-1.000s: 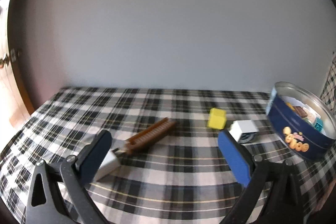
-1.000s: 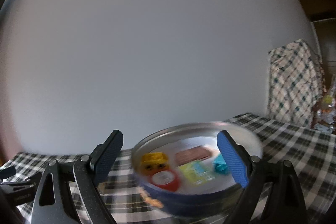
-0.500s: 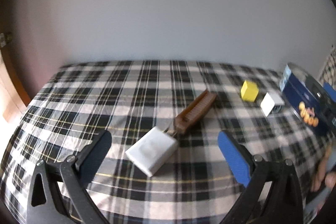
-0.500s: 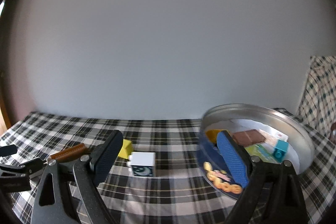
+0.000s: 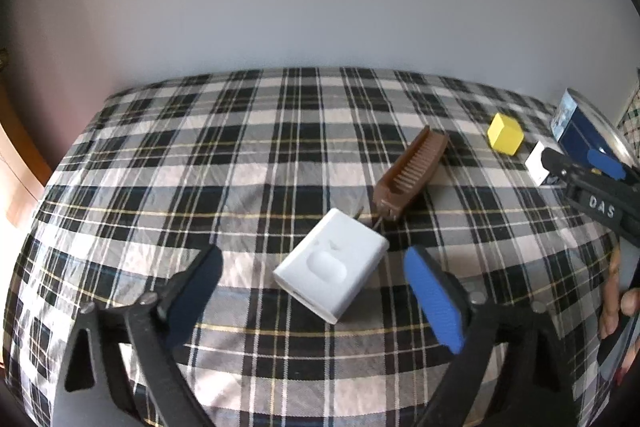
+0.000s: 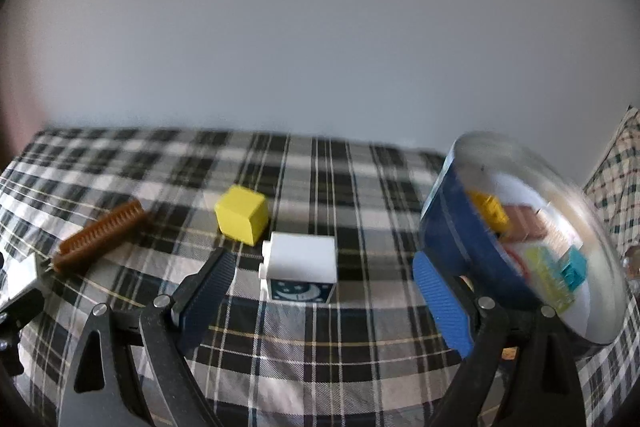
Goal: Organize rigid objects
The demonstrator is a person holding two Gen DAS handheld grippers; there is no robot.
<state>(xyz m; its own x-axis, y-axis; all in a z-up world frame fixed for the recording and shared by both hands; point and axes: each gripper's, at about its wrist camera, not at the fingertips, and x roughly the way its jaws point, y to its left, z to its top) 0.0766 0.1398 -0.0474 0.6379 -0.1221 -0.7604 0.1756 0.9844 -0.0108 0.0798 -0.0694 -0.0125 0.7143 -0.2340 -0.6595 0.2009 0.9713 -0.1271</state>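
The stiff, light white charger point(image 5: 331, 263) is best gripped across its flat sides; the left gripper point(image 5: 316, 301) jaws are closing, nothing clamped.

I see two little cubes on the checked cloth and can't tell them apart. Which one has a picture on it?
The white cube, beside the blue tin: its front face shows a moon and stars on dark blue. The yellow cube behind it is plain.
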